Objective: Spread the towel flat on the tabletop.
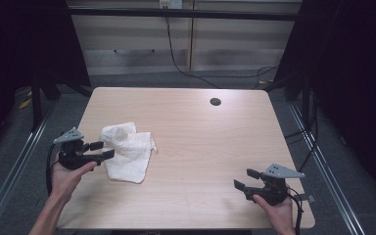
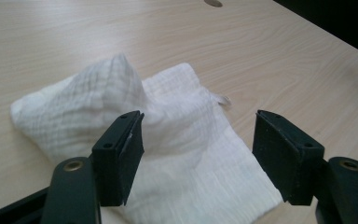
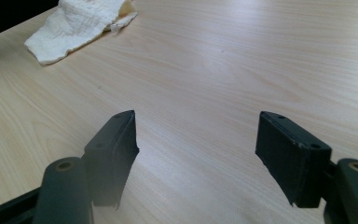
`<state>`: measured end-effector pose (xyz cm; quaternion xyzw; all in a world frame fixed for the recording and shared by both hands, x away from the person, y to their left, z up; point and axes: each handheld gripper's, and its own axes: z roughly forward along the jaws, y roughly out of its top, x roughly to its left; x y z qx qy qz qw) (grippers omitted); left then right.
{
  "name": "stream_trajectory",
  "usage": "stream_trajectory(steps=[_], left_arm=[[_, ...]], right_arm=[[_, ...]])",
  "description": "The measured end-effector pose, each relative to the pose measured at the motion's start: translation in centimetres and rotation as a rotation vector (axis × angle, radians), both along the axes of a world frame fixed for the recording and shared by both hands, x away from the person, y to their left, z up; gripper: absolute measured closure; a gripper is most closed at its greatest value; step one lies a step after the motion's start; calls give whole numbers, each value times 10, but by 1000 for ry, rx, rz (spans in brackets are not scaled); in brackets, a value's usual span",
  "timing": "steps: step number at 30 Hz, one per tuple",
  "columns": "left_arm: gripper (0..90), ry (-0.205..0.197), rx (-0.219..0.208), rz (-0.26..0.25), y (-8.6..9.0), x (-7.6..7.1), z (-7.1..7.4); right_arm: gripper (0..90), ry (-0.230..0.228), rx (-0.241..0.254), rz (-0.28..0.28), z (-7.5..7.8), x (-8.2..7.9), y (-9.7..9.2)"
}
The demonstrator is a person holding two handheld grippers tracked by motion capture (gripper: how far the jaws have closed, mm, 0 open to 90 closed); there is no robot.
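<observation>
The right gripper (image 1: 245, 179) idles, jaws apart, at five o'clock on the table (image 1: 200, 132). The left gripper (image 1: 103, 150), jaws apart too, meets the rumpled white cloth (image 1: 127, 152) at nine o'clock (pinch an edge, not the bulge).

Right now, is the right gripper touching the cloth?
Apart. The high view shows the right gripper at the table's near right corner, bare wood between it and the cloth.
</observation>
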<state>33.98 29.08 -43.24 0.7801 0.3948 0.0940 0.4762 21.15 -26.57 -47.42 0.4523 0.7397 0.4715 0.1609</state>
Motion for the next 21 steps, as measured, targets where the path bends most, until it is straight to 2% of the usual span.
stream_trajectory(steps=[1, 2, 4, 6, 8, 9, 10, 11, 12, 13, 14, 17, 18, 19, 20, 21], left_arm=[[322, 6, 5, -23, -2, 7, 1], [342, -1, 17, -22, -2, 10, 2], [341, -10, 21, -4, -3, 17, 4], [289, -22, 20, 30, -3, 28, 8], [300, -32, 30, 38, -6, 31, 8], [300, -36, 63, 37, -9, 35, 7], [279, -11, 71, 19, -13, 45, 4], [289, -11, 71, 19, -13, 45, 4], [291, -10, 95, 37, -16, 54, 1], [297, -10, 95, 37, -16, 54, 1], [319, 12, 83, 21, -16, 60, -2], [331, 48, 145, 29, -17, 72, -15], [317, 48, 145, 29, -17, 72, -15], [314, 59, 152, 38, -17, 74, -18], [314, 80, 155, 25, -17, 76, -24], [320, 79, 184, 21, -19, 77, -27]], right_arm=[[287, 0, 3, 3, 0, 0, 0], [283, 2, 1, 4, 1, 0, -1], [283, 5, 2, 1, 0, -1, -2], [281, 15, 0, -4, -2, 1, -4], [281, 18, 3, -3, -3, 2, -4], [279, 23, 5, -8, -3, 3, -4], [275, 22, 12, -1, -3, 2, -3], [275, 20, 14, 0, -2, 2, -3], [274, 19, 14, -1, -2, 2, -2], [275, 16, 9, 1, -2, 2, -2], [274, 17, 5, 0, -3, 2, -2], [272, 29, 1, 2, -4, 3, -3], [272, 29, 1, 2, -4, 3, -3], [271, 34, 3, -4, -5, 3, -5], [271, 33, 0, -4, -5, 3, -6], [271, 34, 0, -7, -6, 4, -7]])
